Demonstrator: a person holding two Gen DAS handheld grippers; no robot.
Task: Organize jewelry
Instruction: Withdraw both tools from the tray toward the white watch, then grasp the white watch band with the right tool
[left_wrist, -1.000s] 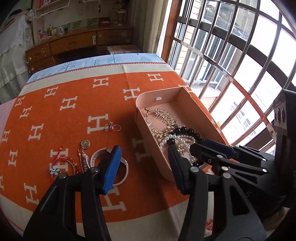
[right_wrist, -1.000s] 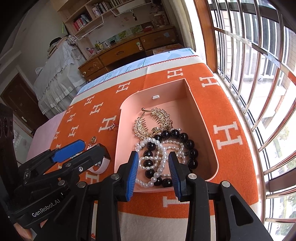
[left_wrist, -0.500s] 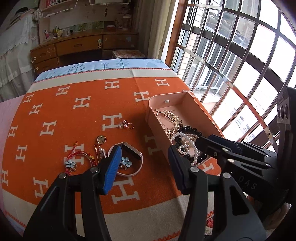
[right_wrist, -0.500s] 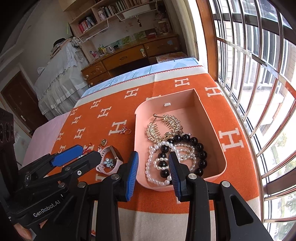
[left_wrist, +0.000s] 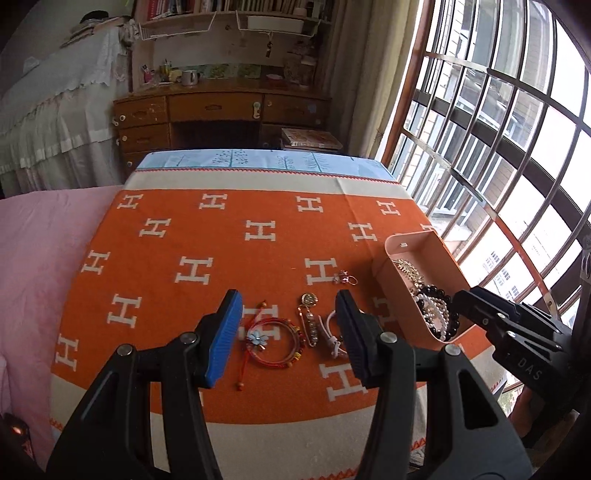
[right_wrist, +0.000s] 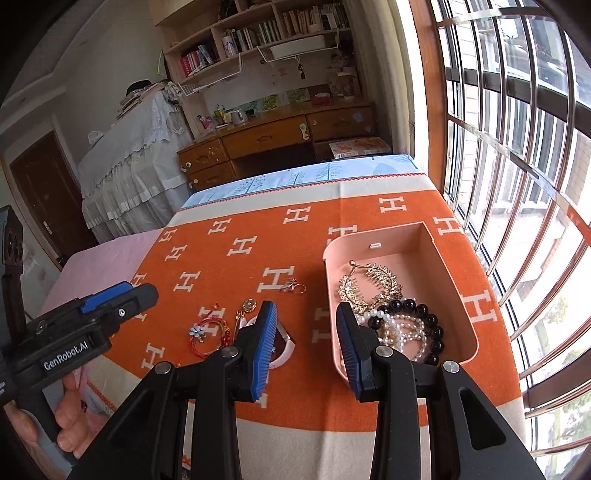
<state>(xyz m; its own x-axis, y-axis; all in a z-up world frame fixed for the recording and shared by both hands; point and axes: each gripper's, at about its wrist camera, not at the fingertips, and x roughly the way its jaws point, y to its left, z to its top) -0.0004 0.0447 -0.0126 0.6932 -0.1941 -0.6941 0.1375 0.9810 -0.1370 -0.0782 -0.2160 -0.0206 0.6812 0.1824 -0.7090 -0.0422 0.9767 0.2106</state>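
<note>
The pink box (right_wrist: 454, 273) sits on the orange blanket (left_wrist: 221, 266) near the window, and it already holds a gold comb (right_wrist: 369, 284), a pearl string (right_wrist: 400, 328) and a black bead bracelet (right_wrist: 424, 321). Four things lie outside it on the blanket: a red bracelet with a blue flower (left_wrist: 273, 341), a gold pin (left_wrist: 309, 314), a white watch (right_wrist: 282, 345) and a small ring (left_wrist: 345, 277). The left tool (left_wrist: 288, 334) hangs above the red bracelet with its jaws wide and nothing in them. The right tool (right_wrist: 306, 345) hangs between the watch and the box, its jaws partly open and also holding nothing. The next job is probably to pick up the red bracelet. To do it well, the left tool should come down straight over the thin loops, pinch one side of the ring of cord, and not grab the pin lying just beside it. The blanket is soft, so the tips may need to press in a little to get under the cord.
</note>
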